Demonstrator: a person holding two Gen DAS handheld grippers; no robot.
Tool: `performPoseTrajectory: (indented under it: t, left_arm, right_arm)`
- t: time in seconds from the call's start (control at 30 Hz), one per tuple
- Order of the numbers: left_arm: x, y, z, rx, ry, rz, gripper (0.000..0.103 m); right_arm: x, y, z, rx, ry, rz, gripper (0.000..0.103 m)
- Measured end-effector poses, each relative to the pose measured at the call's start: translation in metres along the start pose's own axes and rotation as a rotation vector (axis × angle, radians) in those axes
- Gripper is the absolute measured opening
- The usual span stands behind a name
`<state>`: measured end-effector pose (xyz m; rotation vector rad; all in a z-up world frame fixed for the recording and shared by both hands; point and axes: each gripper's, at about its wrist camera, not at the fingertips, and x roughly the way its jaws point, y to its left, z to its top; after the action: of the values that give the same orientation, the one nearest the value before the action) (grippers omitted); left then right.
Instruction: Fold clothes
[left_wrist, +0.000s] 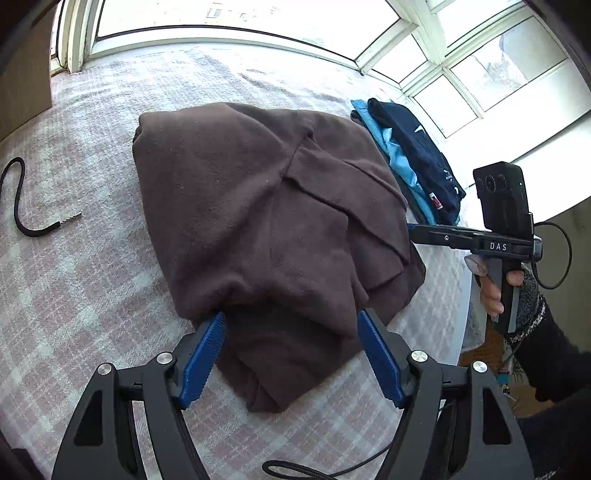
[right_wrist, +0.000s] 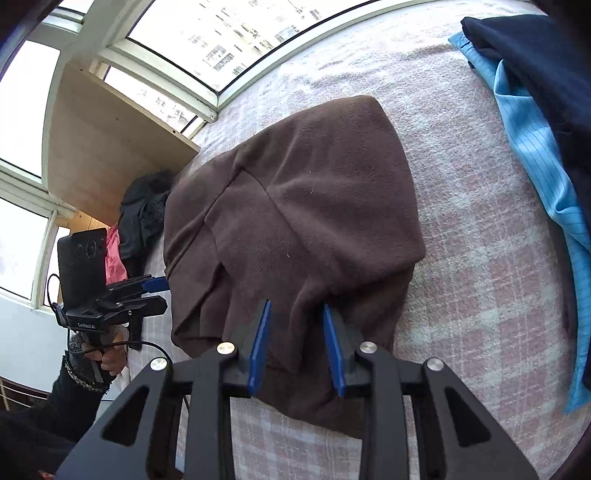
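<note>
We see the brown garment (left_wrist: 266, 229) folded at centre frame on the checked blanket (left_wrist: 92, 258). Left hand-held gripper (left_wrist: 291, 325) spread wide, straddling its near edge. Right hand-held gripper (right_wrist: 297, 312) partly spread over the cloth, possibly touching it. Blue clothes (left_wrist: 410, 158) stacked upper right. A black cord (left_wrist: 22, 206) lies far left.

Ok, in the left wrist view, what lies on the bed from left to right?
Black cord → brown garment → stack of blue clothes → right gripper, reaching in from the right to the garment's edge.
</note>
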<state>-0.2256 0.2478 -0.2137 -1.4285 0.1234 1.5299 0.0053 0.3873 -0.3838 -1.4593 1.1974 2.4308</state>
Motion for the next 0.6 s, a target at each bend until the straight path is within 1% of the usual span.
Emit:
performPoseTrajectory:
  t: [0.07, 0.13, 0.17, 0.2, 0.23, 0.27, 0.3, 0.33, 0.37, 0.47, 0.6]
  left_arm:
    - [0.005, 0.015, 0.008, -0.089, 0.000, -0.033, 0.072]
    - [0.008, 0.017, 0.012, -0.110, 0.005, -0.028, 0.065]
    - [0.009, 0.017, 0.014, -0.120, 0.007, -0.025, 0.064]
    - [0.010, 0.018, 0.016, -0.125, 0.008, -0.020, 0.057]
    - [0.007, 0.015, 0.016, -0.103, 0.000, -0.005, 0.051]
    - [0.004, 0.011, 0.016, -0.081, -0.008, 0.011, 0.049]
    - [0.001, 0.009, 0.017, -0.064, -0.016, 0.023, 0.045]
    - [-0.003, 0.010, 0.018, -0.069, -0.021, 0.015, 0.039]
    - [-0.007, 0.011, 0.019, -0.076, -0.027, 0.006, 0.037]
    - [-0.022, 0.011, 0.025, -0.084, -0.064, -0.030, 0.034]
    - [-0.039, 0.000, 0.032, -0.055, -0.099, -0.064, 0.033]
  right_arm:
    - [0.002, 0.002, 0.003, -0.023, -0.005, -0.001, 0.028]
    - [-0.001, 0.012, 0.002, -0.095, -0.020, -0.042, 0.025]
    - [-0.002, 0.016, 0.001, -0.129, -0.019, -0.058, 0.017]
    - [-0.004, 0.018, 0.001, -0.147, -0.017, -0.068, 0.013]
    - [-0.008, 0.020, 0.002, -0.152, -0.020, -0.064, 0.013]
    - [-0.012, 0.022, 0.003, -0.154, -0.025, -0.056, 0.011]
    - [-0.017, 0.022, 0.006, -0.145, -0.030, -0.023, 0.010]
    - [-0.021, 0.022, 0.009, -0.134, -0.035, 0.017, 0.009]
    - [-0.026, 0.023, 0.012, -0.118, -0.045, 0.053, 0.008]
    - [-0.038, 0.025, 0.022, -0.094, -0.063, 0.095, 0.008]
    - [-0.036, 0.023, 0.023, -0.074, -0.040, 0.075, 0.008]
